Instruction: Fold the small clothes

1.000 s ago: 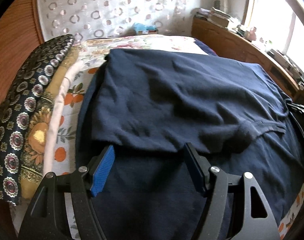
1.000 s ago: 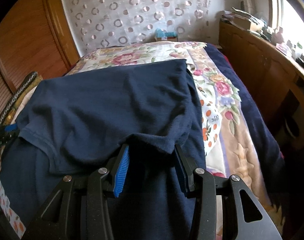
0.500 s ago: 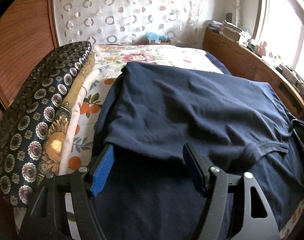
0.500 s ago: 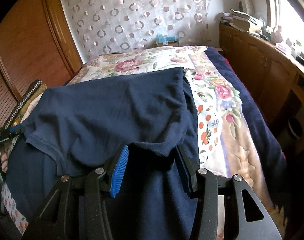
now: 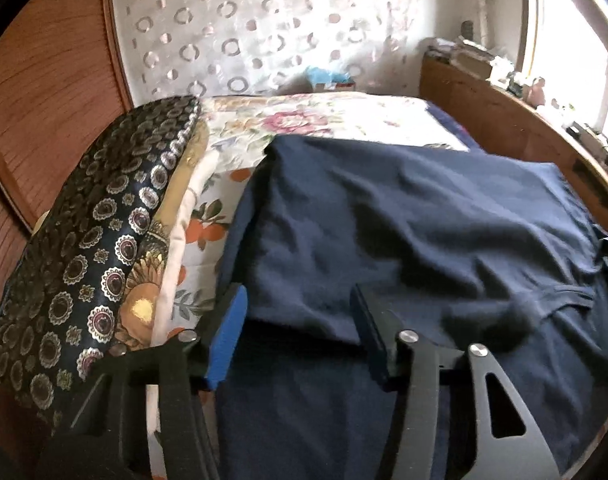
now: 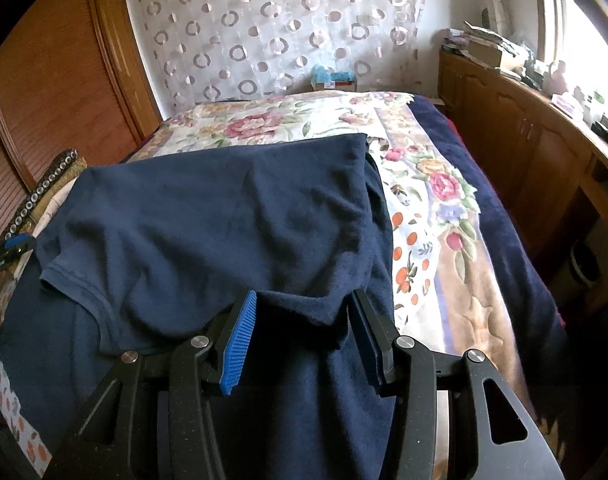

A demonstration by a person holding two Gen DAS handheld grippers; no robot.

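Note:
A navy T-shirt [image 5: 404,232] lies on the floral bed, its top part folded over the lower part; it also shows in the right wrist view [image 6: 224,216]. My left gripper [image 5: 300,312] is open at the near left edge of the folded layer, jaws wide, nothing between them. My right gripper [image 6: 304,312] is open at the near right corner of the fold, with cloth lying between the blue pads but not pinched. A sleeve hem [image 6: 76,284] lies at left. The left gripper's tip [image 6: 12,248] shows at the left edge of the right wrist view.
A floral bedspread [image 6: 424,184] covers the bed. A stack of patterned folded fabrics [image 5: 88,248] lies left of the shirt. A wooden cabinet [image 6: 524,148] with clutter runs along the right under the window. A wooden wardrobe [image 6: 56,92] stands at left.
Both grippers have lifted and drawn back a little from the folded edge. The shirt lies as before.

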